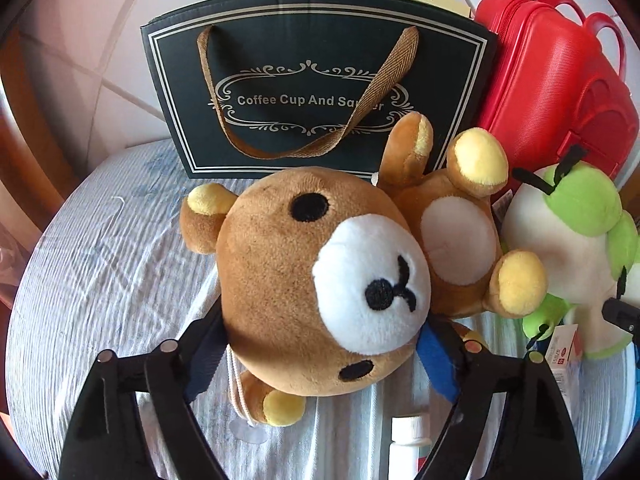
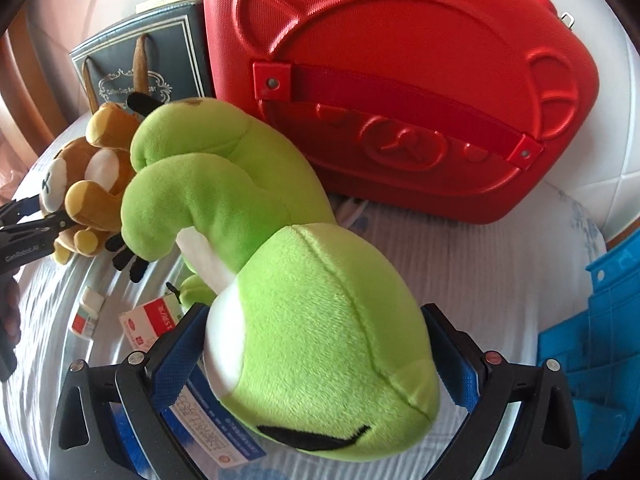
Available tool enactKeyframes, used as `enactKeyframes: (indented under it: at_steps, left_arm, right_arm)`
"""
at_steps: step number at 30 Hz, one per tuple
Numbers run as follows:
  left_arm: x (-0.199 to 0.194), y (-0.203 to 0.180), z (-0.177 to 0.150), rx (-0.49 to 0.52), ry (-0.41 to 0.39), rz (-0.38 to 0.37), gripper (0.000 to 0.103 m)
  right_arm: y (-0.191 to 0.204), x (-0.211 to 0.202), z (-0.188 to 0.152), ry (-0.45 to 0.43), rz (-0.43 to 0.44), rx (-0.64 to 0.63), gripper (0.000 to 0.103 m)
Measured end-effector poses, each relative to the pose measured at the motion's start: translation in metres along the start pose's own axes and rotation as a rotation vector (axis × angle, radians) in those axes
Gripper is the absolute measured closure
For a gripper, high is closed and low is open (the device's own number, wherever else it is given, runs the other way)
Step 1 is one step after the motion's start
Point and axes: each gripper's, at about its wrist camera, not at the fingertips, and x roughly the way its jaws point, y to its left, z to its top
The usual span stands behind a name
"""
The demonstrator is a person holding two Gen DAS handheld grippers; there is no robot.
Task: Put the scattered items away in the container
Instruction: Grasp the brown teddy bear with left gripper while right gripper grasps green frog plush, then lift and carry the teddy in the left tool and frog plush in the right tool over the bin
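Note:
A brown bear plush point(image 1: 280, 264) lies on its back on a striped cloth. Its head sits between the blue pads of my left gripper point(image 1: 324, 332), and both pads press against it. Right of the bear lies a green and white plush point(image 2: 280, 280). My right gripper point(image 2: 316, 312) straddles its head, with the pads close to both sides but no visible squeeze. A blue plastic basket point(image 2: 592, 320) shows at the right edge of the right wrist view. Small items lie on the cloth: a white bottle point(image 1: 408, 444), a red and white box point(image 2: 148, 320) and a blue-labelled box point(image 2: 212, 428) under the right gripper.
A black gift bag point(image 1: 316, 80) with brown handles stands behind the bear. A red hard case point(image 2: 400, 80) stands upright behind the green plush. A person's hand point(image 2: 8, 308) holds the left gripper. The cloth point(image 1: 100, 260) ends in a rounded edge with wooden furniture beyond it.

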Motion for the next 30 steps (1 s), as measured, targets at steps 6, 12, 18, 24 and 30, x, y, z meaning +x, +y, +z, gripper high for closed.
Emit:
enactKeyframes:
  at_steps: [6, 12, 18, 24, 30]
  left_arm:
    - [-0.012, 0.001, -0.012, -0.015, -0.019, -0.029, 0.023]
    - [-0.033, 0.002, -0.027, -0.026, -0.038, -0.022, 0.023]
    - [-0.059, 0.007, -0.047, -0.018, -0.057, -0.012, 0.023]
    - [-0.093, 0.004, -0.08, 0.008, -0.054, 0.004, 0.023]
    - [-0.121, -0.001, -0.123, 0.047, -0.025, 0.019, 0.023]
  right_arm:
    - [0.004, 0.0, -0.006, 0.03, -0.018, -0.021, 0.022]
    - [0.008, -0.02, -0.02, 0.028, -0.017, -0.036, 0.04]
    - [-0.001, -0.047, -0.051, 0.031, 0.02, 0.022, 0.042]
    - [-0.002, -0.078, -0.096, 0.029, 0.057, 0.096, 0.042]
    - [-0.008, -0.108, -0.157, 0.045, 0.082, 0.145, 0.042]
